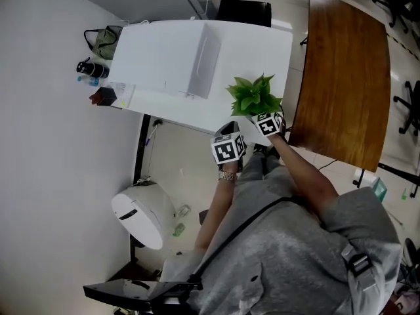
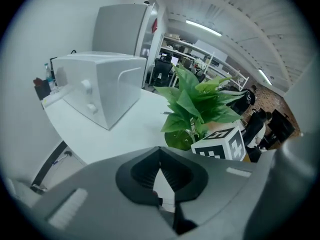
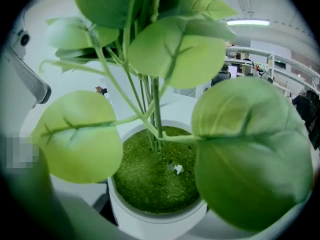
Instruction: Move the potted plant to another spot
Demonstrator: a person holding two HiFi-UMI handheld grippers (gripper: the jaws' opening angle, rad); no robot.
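The small potted plant with broad green leaves in a round white pot (image 1: 254,96) sits at the near right edge of the white table (image 1: 262,44), close to the brown wooden table (image 1: 344,77) (whether the pot's base touches the white surface cannot be told). The right gripper (image 1: 262,115) has its jaws closed against the pot's sides; its own view is filled by leaves, green topping and the white rim (image 3: 156,218). The left gripper (image 1: 230,131) hovers just beside it over the table edge, its black jaws meeting at the tips with nothing between them (image 2: 160,156). A white boxy appliance (image 1: 167,58) stands farther back on the table.
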